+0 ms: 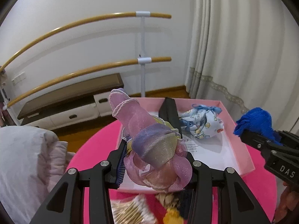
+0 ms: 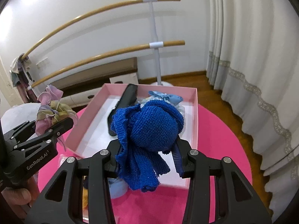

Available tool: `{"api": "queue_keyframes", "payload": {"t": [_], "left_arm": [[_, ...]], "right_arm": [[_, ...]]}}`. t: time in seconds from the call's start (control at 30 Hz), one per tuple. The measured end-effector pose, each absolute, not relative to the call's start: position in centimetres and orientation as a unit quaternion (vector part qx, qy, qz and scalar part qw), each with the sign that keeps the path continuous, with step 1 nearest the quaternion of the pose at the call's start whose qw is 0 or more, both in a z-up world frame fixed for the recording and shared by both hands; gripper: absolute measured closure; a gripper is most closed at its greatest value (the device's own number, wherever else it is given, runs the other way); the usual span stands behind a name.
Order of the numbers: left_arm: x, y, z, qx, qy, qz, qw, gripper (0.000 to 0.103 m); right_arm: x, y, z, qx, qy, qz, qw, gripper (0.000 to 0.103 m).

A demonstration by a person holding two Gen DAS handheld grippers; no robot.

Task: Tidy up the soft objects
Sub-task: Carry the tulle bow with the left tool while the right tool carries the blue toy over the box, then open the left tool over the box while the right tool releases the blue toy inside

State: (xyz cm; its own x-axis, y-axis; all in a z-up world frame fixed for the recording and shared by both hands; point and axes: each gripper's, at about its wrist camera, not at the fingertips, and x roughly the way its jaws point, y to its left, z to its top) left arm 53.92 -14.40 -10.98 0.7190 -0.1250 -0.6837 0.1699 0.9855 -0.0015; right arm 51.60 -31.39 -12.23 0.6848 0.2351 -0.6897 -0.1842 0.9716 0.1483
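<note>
A: So, which step is this?

B: Carrying, by my reading. The left hand-held gripper (image 1: 155, 158) is clenched on a purple organza flower piece (image 1: 149, 141), raised above the near left part of the pink box (image 1: 243, 149). The right hand-held gripper (image 2: 147, 149) grasps a blue crocheted piece (image 2: 149, 128), also held above the box's near end.

A: Anything in the box yet?

B: A black comb (image 2: 125, 104) lying along its left side, and a printed baby-cloth bundle (image 1: 201, 123) toward the far right corner. The box sits on the pink round surface (image 2: 214, 130).

A: And next?

B: Probably lowering each piece onto the bare white floor of the box, clear of the comb, then letting go. Both fabrics are floppy, so they may snag on the ribbed pads (image 1: 120, 166) at release. More soft bits lie blurred on the surface just in front of the box.
</note>
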Motion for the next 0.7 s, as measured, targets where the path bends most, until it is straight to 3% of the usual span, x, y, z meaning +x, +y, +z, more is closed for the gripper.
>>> {"api": "queue_keyframes", "payload": {"t": [0.5,0.7], "left_arm": [[64.3,-16.6,-16.5,0.040,0.444,-0.085,0.891,0.056],[64.0,-16.3,-16.1,0.041,0.439,-0.070,0.895,0.038]], "right_arm": [[55.2,-31.9,-17.5,0.039,0.442,0.098,0.891,0.061],[55.3,-32.0,-17.4,0.047,0.442,0.088,0.892,0.037]]}}
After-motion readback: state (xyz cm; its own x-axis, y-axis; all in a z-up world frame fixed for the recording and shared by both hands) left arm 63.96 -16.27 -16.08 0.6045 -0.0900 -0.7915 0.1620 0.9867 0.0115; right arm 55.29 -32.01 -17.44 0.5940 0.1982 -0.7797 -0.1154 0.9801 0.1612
